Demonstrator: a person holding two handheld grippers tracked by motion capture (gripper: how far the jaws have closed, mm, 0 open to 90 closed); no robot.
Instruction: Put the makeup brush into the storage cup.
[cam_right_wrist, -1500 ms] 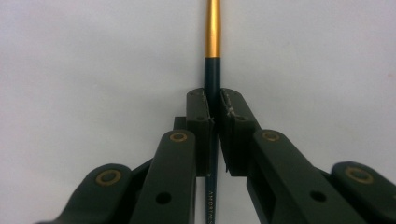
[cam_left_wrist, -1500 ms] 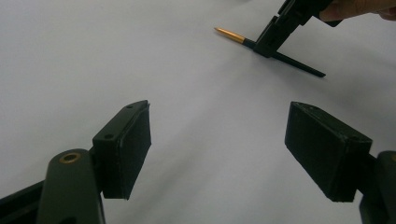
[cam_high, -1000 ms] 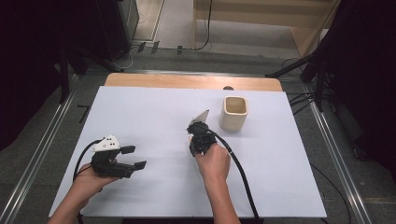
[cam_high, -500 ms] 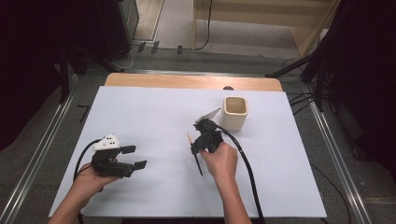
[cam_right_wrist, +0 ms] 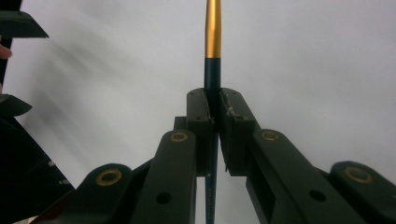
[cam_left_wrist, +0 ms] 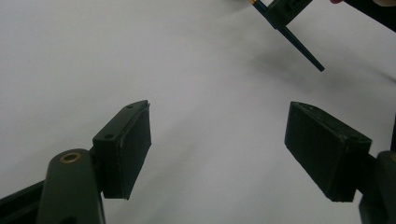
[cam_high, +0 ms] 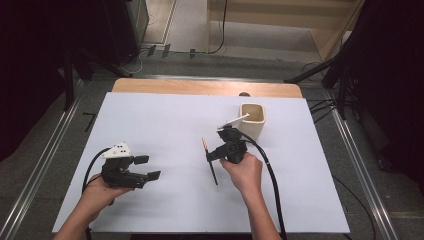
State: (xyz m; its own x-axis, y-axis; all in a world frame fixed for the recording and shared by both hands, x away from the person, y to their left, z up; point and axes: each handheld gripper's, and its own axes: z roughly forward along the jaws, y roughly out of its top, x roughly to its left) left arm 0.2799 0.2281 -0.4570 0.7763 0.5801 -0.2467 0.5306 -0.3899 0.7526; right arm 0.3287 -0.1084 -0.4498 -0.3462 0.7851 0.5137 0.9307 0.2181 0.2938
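The right gripper (cam_high: 216, 154) pinches the pencil (cam_high: 209, 161) tight above the table (cam_high: 165, 120) near the cup (cam_high: 252, 121), not yet in it, while the left gripper (cam_high: 146, 167) rests with jaws spread wide.

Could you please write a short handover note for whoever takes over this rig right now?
Right gripper: shut on the dark pencil, clamped mid-shaft, gold end sticking out past the jaws. It hangs over the white table, beside the beige cup.
Left gripper: jaws open, nothing between them, low over the table on the person's left.
Done: the pencil is picked up and off the table.
Left: probably to carry the pencil to the cup and drop it in; the cup stands upright near the table's far edge, and what is inside it cannot be told.
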